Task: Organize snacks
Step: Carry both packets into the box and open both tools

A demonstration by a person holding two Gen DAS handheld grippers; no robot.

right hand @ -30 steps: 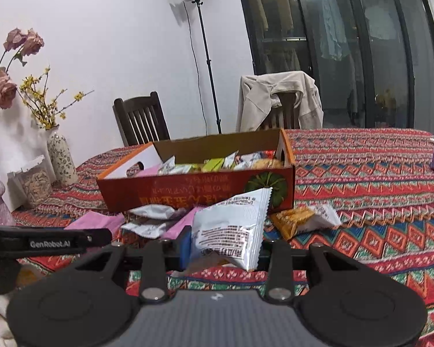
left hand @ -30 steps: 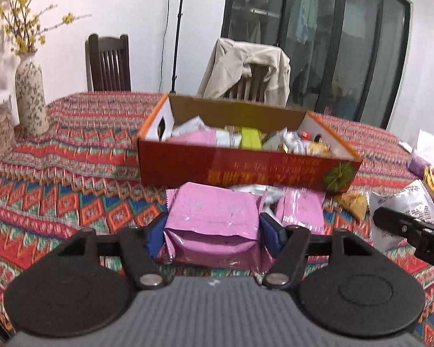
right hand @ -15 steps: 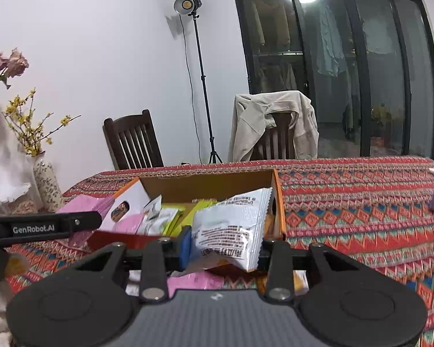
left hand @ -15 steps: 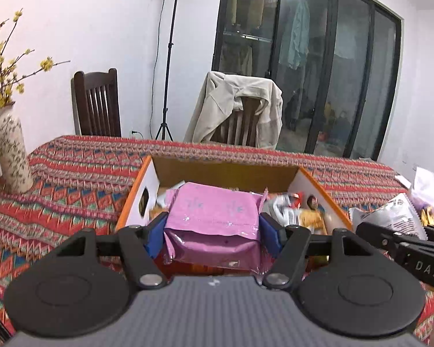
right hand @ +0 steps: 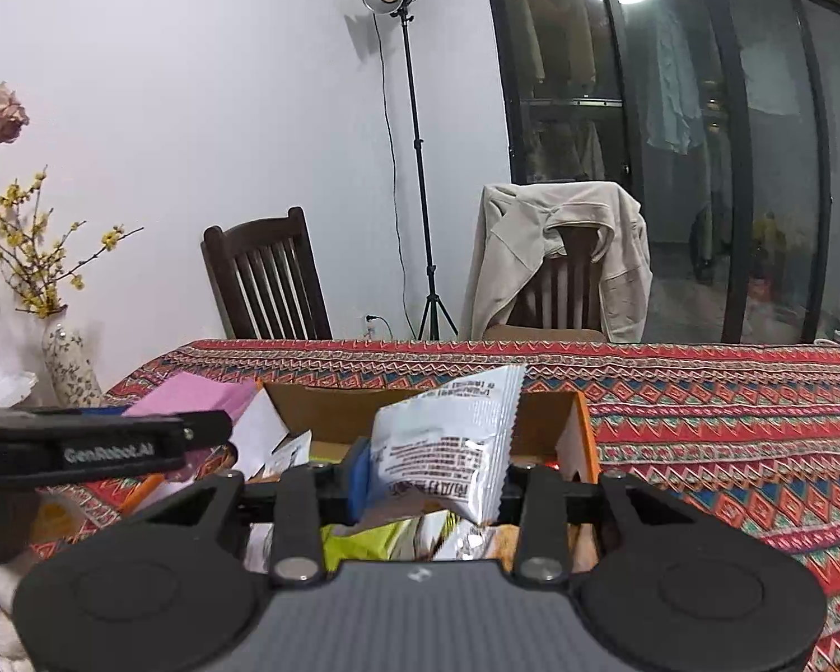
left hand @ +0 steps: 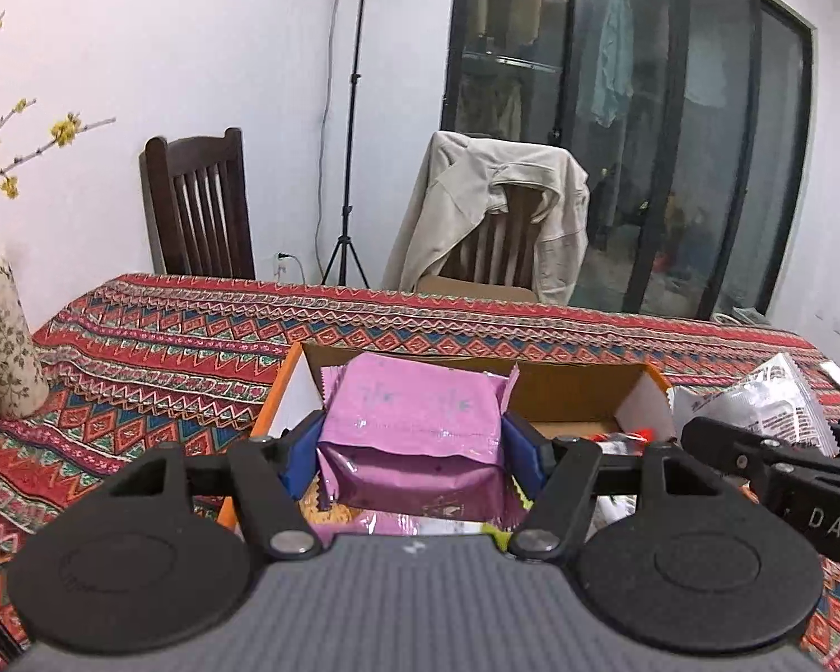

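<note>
Left tongs [left hand: 411, 456] clenched on a pink foil snack pack [left hand: 414, 425], held above the open orange cardboard box [left hand: 579, 395] on the red patterned tabletop [left hand: 157, 336]. Right tongs [right hand: 431, 473] clenched on a white printed snack bag [right hand: 448, 442], over the same box, at 3 o'clock of the left tongs.

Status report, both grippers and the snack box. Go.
Left gripper shut on pink packet. Right gripper shut on white packet. Both over the open cardboard box, snacks already inside. Nothing blocking.
</note>
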